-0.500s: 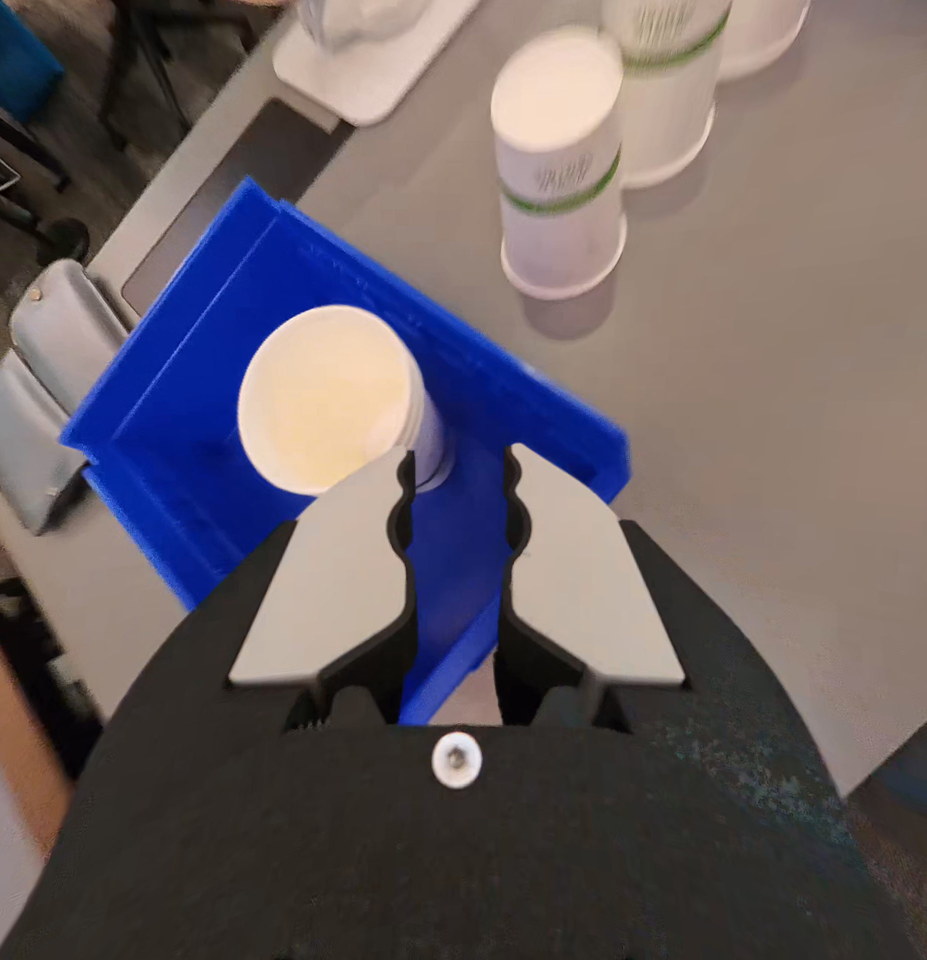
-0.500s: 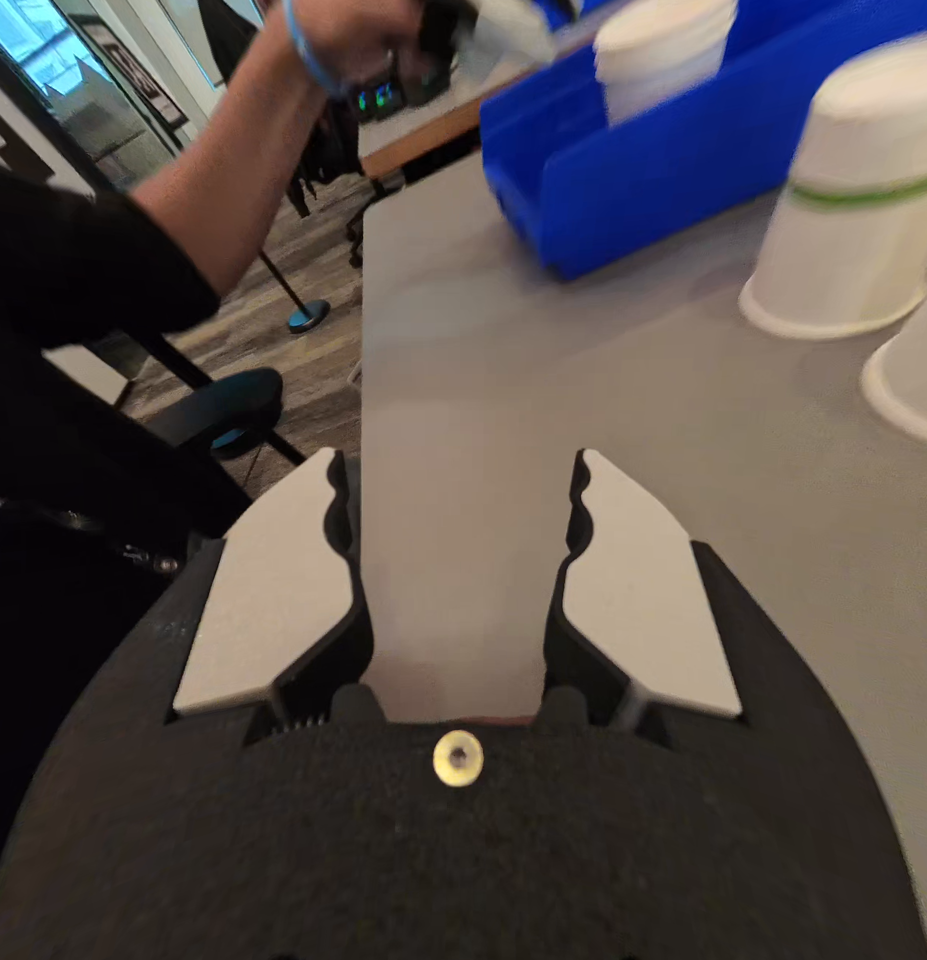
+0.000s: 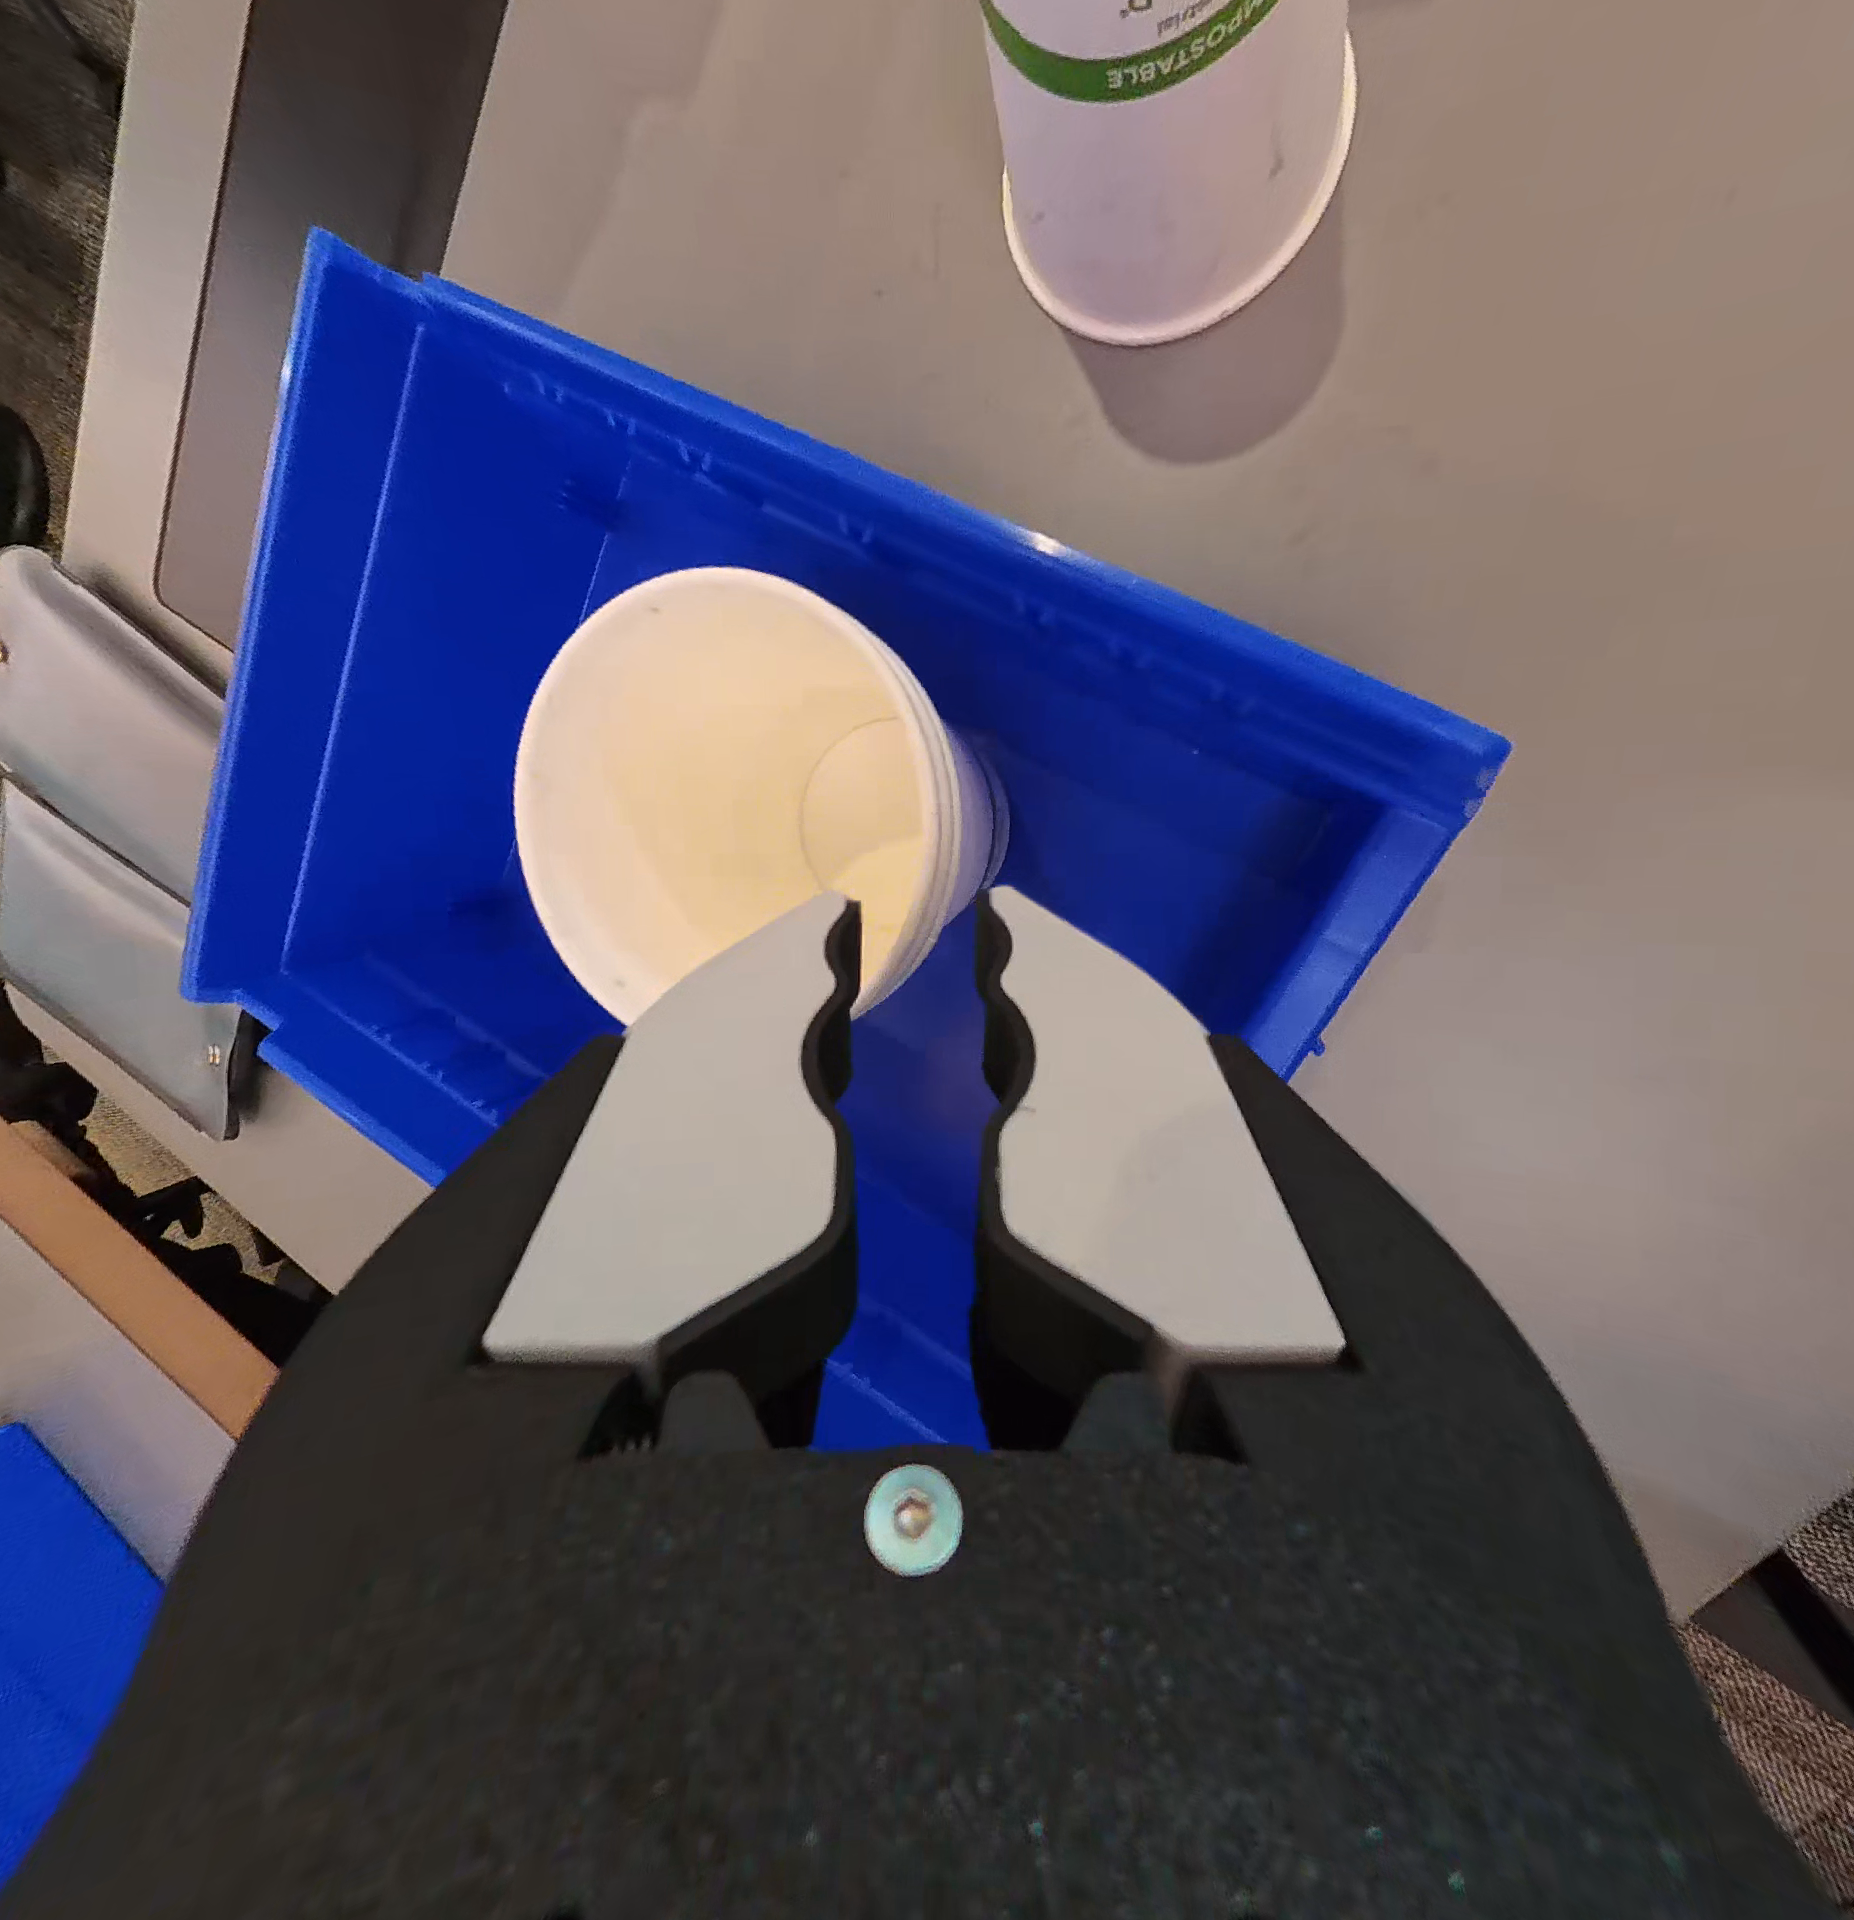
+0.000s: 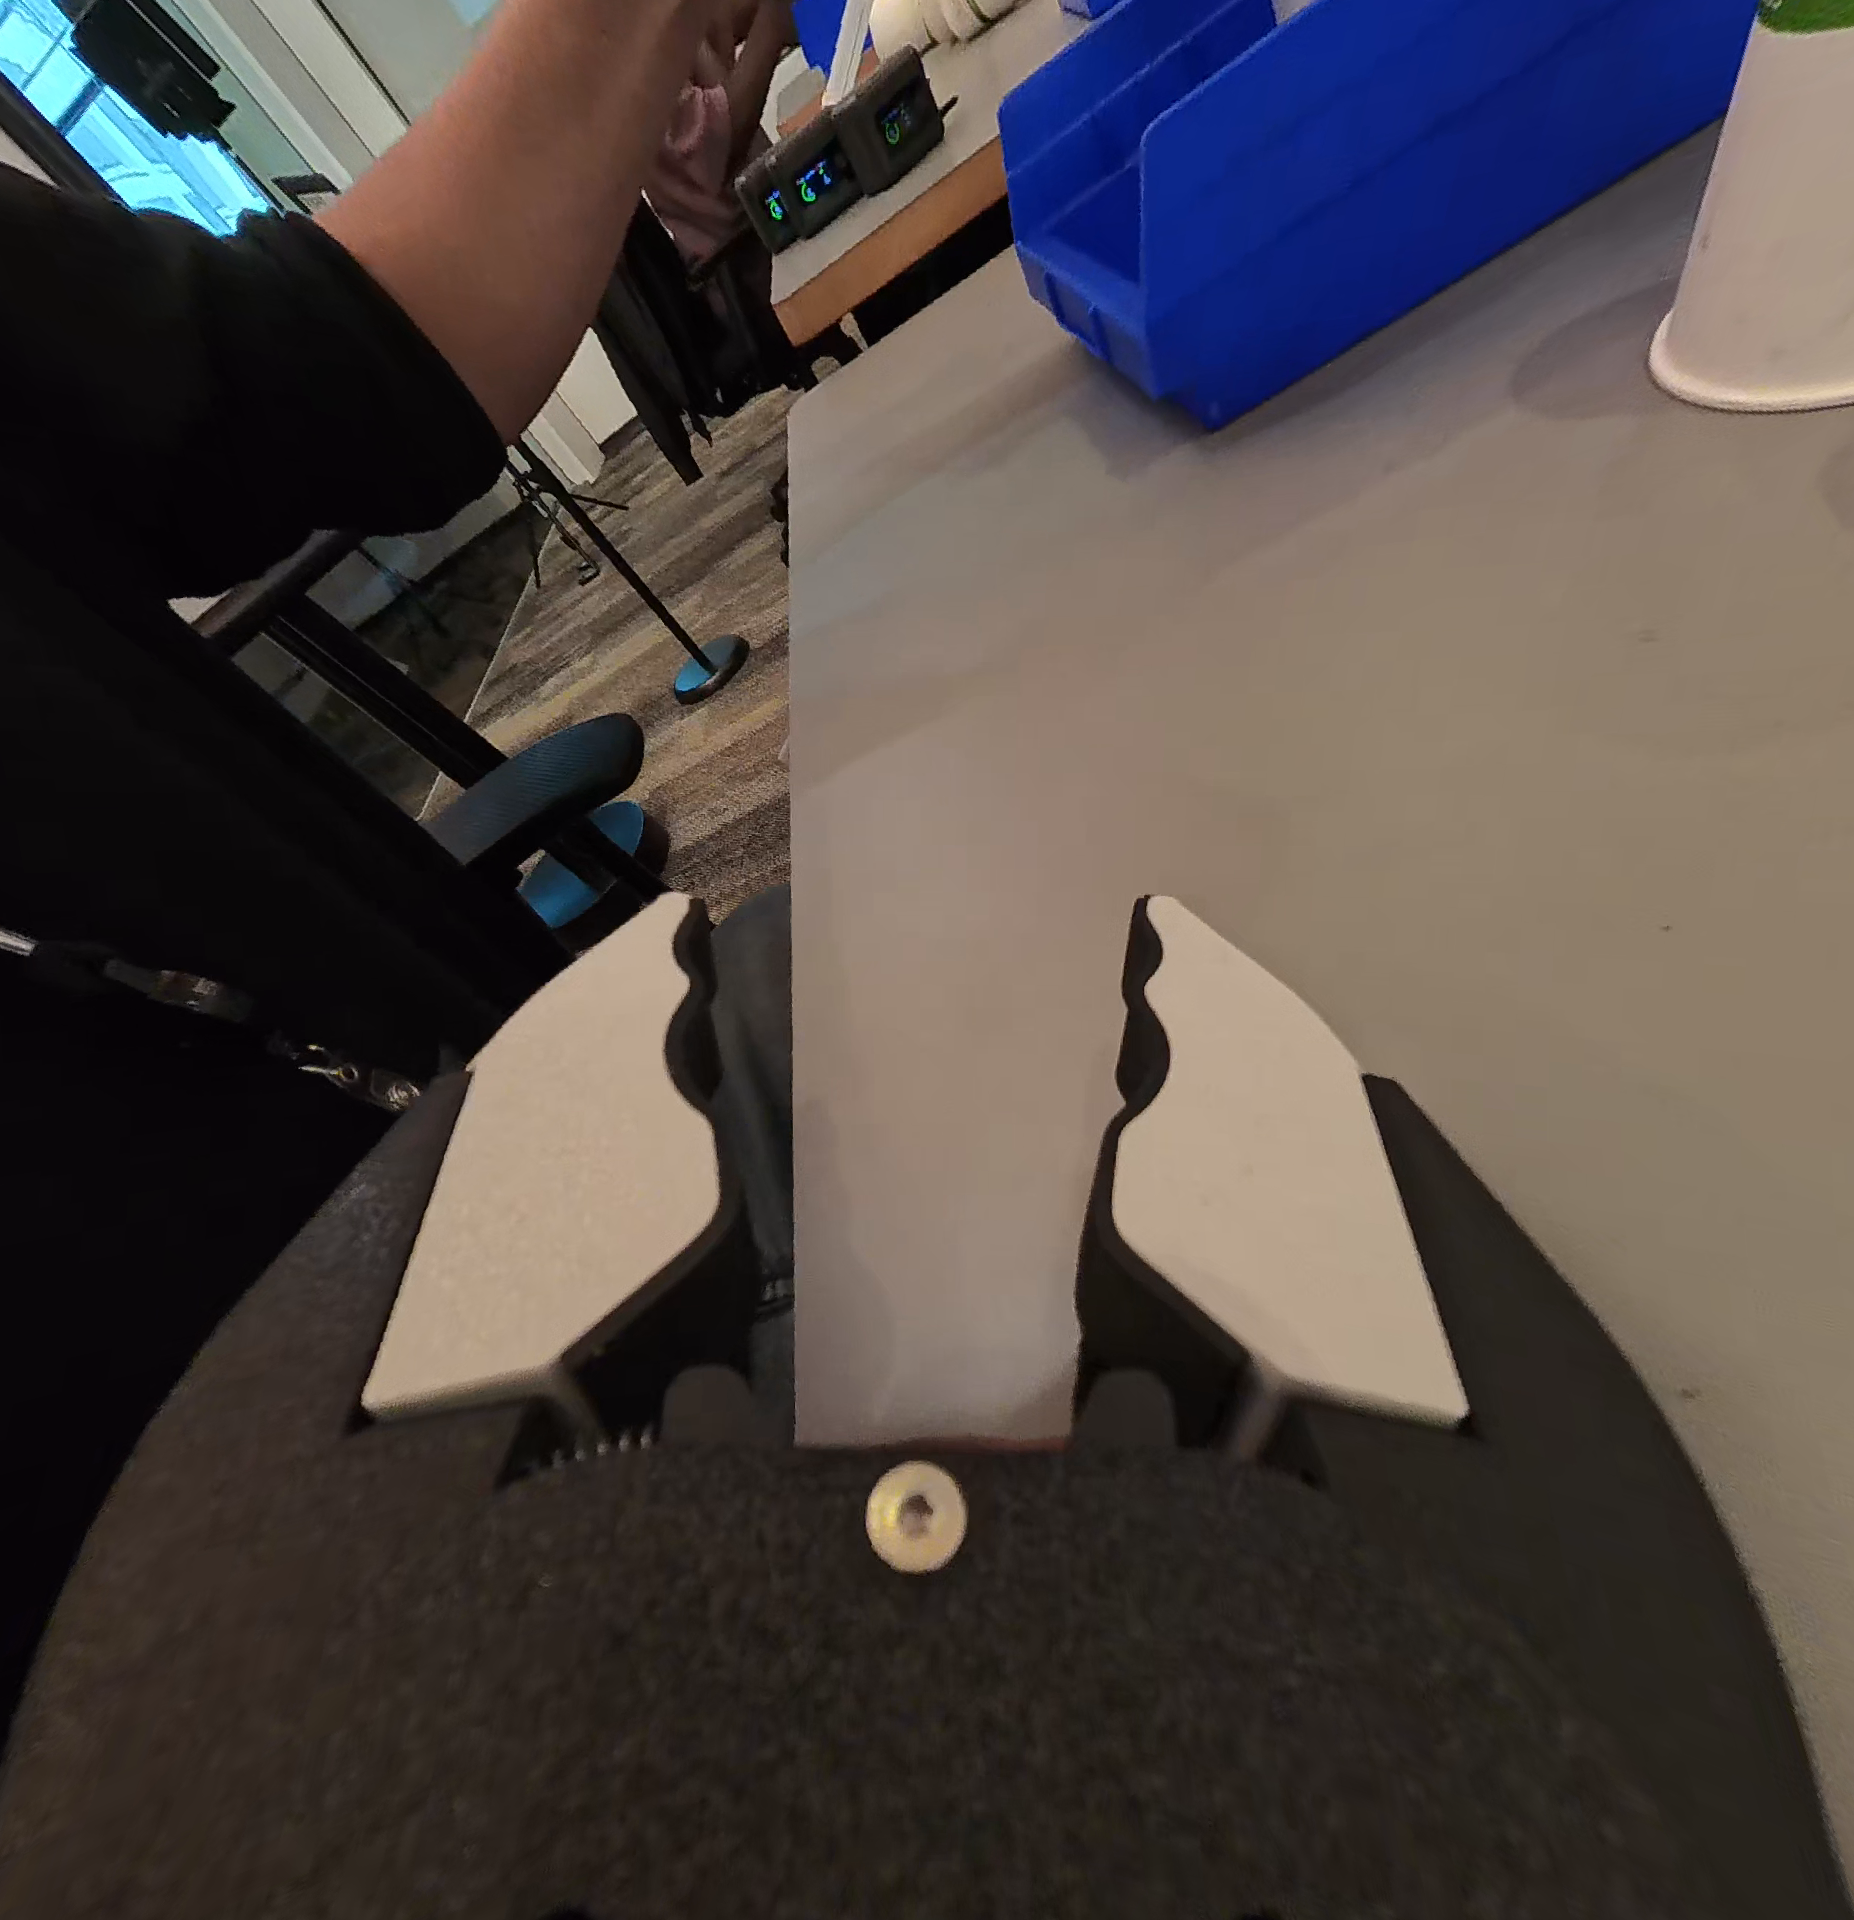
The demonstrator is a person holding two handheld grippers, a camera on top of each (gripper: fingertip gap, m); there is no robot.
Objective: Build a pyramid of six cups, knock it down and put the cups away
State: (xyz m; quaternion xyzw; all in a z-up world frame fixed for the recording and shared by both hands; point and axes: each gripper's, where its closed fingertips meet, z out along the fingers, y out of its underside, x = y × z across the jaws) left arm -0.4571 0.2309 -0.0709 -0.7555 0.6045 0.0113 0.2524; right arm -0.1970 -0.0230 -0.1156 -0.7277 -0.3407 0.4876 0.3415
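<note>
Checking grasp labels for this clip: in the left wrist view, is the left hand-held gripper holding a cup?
No, the left hand-held gripper is empty, hovering over the nested cups in the blue bin.

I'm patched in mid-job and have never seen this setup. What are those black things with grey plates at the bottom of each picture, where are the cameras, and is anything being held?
No robot arm here: a person holds a pair of hand-held tongs in each hand, and a camera on each looks forward along its two fingers.

In the left wrist view, the left tongs hang over a blue bin on the grey table. A nested stack of white cups sits in the bin, mouth toward the camera. The jaws stand a narrow gap apart and hold nothing. An upside-down white cup with a green band stands on the table past the bin.

In the right wrist view, the right tongs are wide open and empty at the table's edge. The bin and an upturned cup lie ahead; the person's forearm reaches up on the left.
</note>
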